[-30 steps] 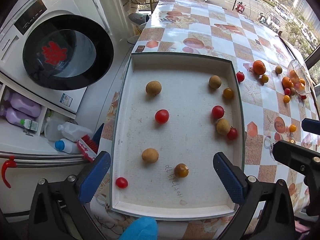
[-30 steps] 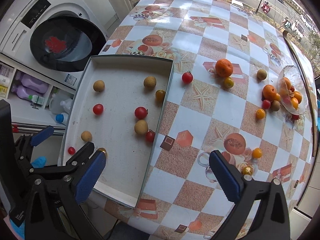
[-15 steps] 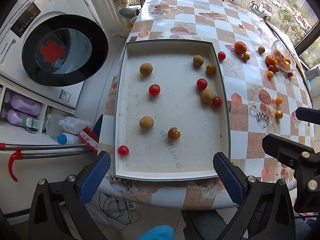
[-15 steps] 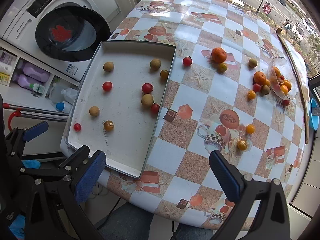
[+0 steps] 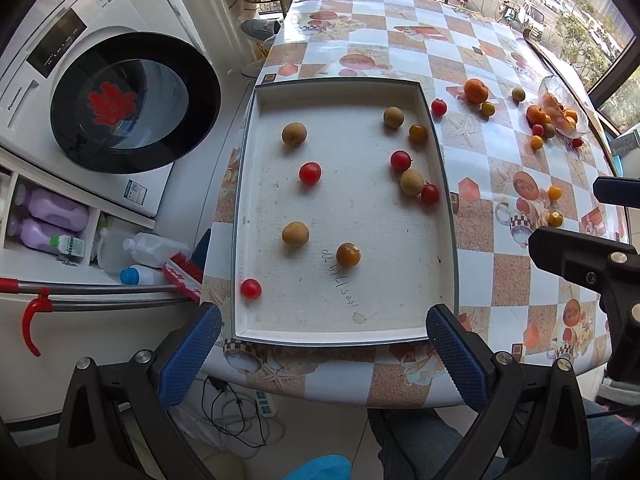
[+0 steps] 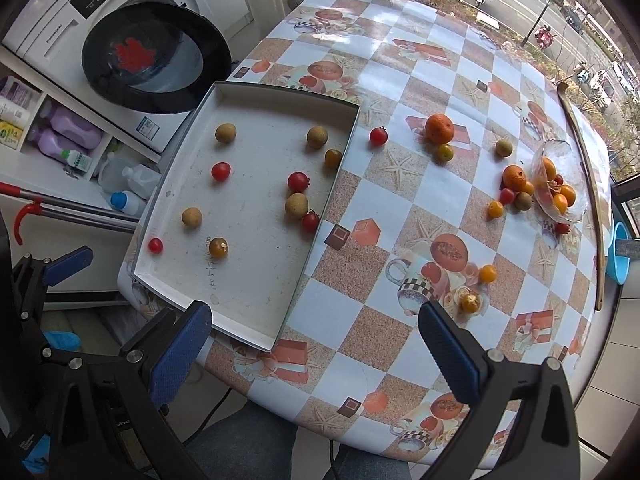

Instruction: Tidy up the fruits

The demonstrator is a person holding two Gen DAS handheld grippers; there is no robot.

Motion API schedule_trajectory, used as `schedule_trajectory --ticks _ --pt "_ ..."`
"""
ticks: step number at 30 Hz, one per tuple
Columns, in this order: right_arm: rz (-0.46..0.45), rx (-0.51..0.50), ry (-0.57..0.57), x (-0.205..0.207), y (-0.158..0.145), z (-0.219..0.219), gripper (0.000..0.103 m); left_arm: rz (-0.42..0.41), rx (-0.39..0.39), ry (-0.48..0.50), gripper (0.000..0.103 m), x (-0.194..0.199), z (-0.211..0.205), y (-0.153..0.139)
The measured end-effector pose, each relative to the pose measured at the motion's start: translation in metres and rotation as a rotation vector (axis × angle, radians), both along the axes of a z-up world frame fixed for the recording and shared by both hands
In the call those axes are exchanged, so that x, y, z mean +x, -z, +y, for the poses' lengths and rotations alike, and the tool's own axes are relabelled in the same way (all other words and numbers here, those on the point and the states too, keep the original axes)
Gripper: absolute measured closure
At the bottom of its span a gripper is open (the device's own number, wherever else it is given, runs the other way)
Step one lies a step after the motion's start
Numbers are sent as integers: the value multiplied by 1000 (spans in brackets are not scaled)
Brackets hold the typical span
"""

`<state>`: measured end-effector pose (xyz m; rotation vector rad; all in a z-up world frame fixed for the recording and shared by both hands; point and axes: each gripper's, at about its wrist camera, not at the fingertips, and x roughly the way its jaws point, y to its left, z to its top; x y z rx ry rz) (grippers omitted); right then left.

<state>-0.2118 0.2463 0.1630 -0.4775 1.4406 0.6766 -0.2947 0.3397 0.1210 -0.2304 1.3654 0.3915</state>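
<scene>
A white tray [image 5: 344, 320] [image 6: 248, 320] lies on the table's near left part and holds several small fruits: brown longans [image 5: 294, 134], red cherry tomatoes [image 5: 310, 173] and an orange-brown fruit [image 5: 348, 254]. More fruits lie loose on the tablecloth, among them an orange [image 6: 439, 128] and a red tomato [image 6: 378, 135]. A tipped glass bowl [image 6: 560, 184] at the far right holds small oranges. My left gripper [image 5: 322, 354] is open and empty, off the table's near edge. My right gripper [image 6: 314, 350] is open and empty, above the near edge.
A washing machine [image 5: 100, 96] stands left of the table, with bottles [image 5: 48, 216] and a brush [image 5: 182, 276] on a shelf below it. A blue bowl [image 6: 618, 252] sits past the table's right edge. A power strip and cables [image 5: 240, 404] lie on the floor.
Both grippers have pulled back and up from the table, so the tray and fruits look smaller and farther. The fruits have not moved. Both grippers stay open.
</scene>
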Motion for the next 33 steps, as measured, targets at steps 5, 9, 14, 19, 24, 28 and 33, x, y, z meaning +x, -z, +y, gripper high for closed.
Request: schedule_trajectory --ticks 5,9,14,19,24,28,33 --pt "-12 -2 -23 -2 -2 3 0 -4 -3 -2 0 0 1 -1" --pt "-13 -2 -24 -3 -3 5 0 -4 -3 1 0 1 0 -1" --pt "-11 -3 -26 -2 -3 5 0 -5 1 6 0 2 -1 0" --pt "-12 -4 -26 -2 -2 5 0 -3 2 15 0 3 -2 0" --pt "-13 -1 -28 -1 -3 5 0 0 6 22 0 4 -4 -1" --pt "-13 -2 -28 -2 -3 6 0 0 8 23 0 4 -5 -1" --pt "-15 -2 -28 -2 -3 7 0 -1 6 27 0 5 -5 -1"
